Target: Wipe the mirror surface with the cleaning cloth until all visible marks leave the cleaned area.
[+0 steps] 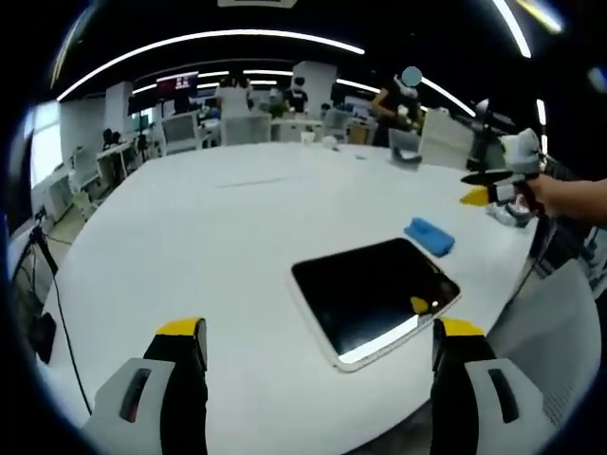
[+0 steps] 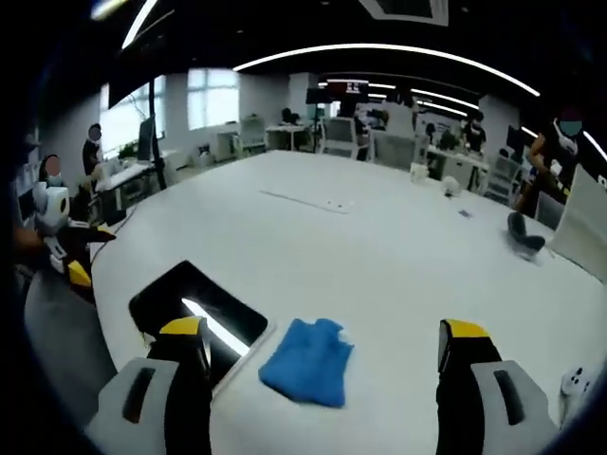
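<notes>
Clearly, with both grippers' jaws wide and empty, the blue cleaning cloth (image 2: 308, 363) lies loose on the white bench (image 2: 379, 256) just beside the mirror (image 2: 194, 308), so a shallow pinch could merely drag it across the glass.

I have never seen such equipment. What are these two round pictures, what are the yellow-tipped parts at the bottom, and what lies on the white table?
A person holds a two-jaw gripper in each hand, and a camera rides on each. The left gripper and the right gripper are both open and hold nothing. On the table lie a dark mirror and, beside it, a blue cloth. In the left gripper view the right gripper appears at the far right, in a hand.
</notes>
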